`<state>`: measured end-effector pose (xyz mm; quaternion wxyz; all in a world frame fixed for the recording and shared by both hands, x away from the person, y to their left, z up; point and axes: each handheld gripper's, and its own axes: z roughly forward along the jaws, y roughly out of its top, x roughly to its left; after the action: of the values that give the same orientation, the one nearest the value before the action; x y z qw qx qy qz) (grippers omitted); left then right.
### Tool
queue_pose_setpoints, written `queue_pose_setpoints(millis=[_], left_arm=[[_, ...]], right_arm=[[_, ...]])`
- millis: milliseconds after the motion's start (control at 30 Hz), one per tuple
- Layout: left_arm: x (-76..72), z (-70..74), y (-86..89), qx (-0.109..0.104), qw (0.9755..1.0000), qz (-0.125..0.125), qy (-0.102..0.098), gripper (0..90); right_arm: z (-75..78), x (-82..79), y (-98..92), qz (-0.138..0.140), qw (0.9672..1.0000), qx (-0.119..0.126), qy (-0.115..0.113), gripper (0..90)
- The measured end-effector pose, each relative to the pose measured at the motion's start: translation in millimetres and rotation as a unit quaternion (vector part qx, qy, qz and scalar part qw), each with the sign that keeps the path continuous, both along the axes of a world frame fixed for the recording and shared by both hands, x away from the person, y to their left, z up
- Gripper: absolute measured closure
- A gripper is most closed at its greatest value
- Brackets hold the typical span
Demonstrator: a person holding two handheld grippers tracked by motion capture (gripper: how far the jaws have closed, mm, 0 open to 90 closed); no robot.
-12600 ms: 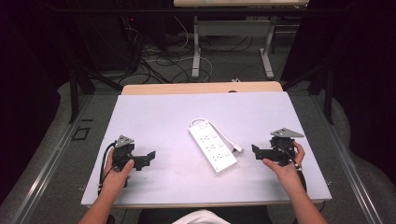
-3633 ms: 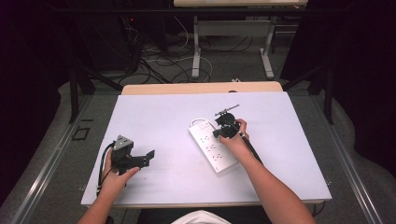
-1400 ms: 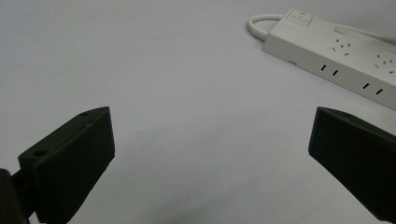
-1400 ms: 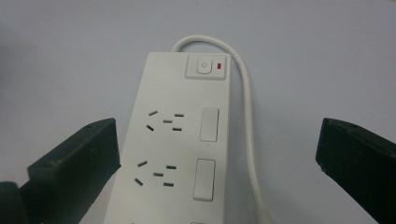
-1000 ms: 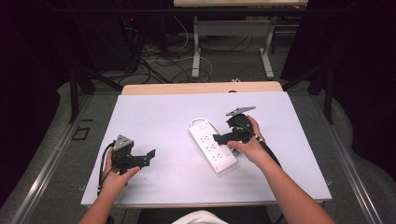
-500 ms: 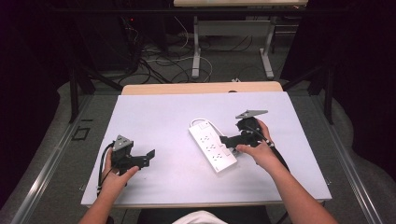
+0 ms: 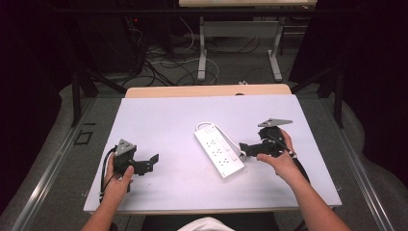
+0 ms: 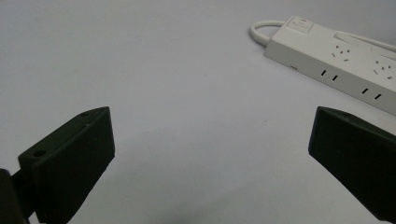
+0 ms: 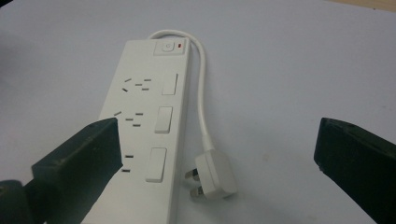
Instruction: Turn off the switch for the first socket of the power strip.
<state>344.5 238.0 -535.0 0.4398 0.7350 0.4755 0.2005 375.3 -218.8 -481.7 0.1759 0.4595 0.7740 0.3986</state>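
Note:
A white power strip (image 7: 219,151) lies slantwise at the middle of the white table (image 7: 168,120). Its short cable (image 9: 201,93) loops from the switch end to a white plug (image 9: 212,179) lying flat beside the strip. My right gripper (image 7: 243,149) hovers just right of the strip, open, and points at it. In the right gripper view its jaws (image 9: 217,137) stand wide apart with the plug and cable between them, nothing held. My left gripper (image 7: 150,163) rests open at the table's left, well apart from the power strip (image 8: 336,60).
A wooden tabletop edge (image 7: 207,90) borders the far side of the white table. Beyond it, loose cables (image 7: 163,62) lie on the floor around the metal legs (image 7: 202,48) of another desk. Bare white table surface lies between the two grippers.
My right gripper has drawn back to the right, from above the strip's far end to beside its near half. The left gripper and the strip have stayed put.

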Motion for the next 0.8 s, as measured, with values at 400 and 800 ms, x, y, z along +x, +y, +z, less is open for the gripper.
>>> queue_pose_setpoints(millis=[400,800], left_arm=[[0.3,0.2,0.8,-0.001,1.0000,0.002,0.001,0.4],[0.2,0.1,0.9,-0.002,1.0000,0.002,0.002,0.4]], right_arm=[[-8.0,-11.2,-24.3,-0.024,0.9997,0.002,-0.005,2.4],[-19.6,-19.6,-46.1,-0.051,0.9987,0.002,-0.005,2.6]])
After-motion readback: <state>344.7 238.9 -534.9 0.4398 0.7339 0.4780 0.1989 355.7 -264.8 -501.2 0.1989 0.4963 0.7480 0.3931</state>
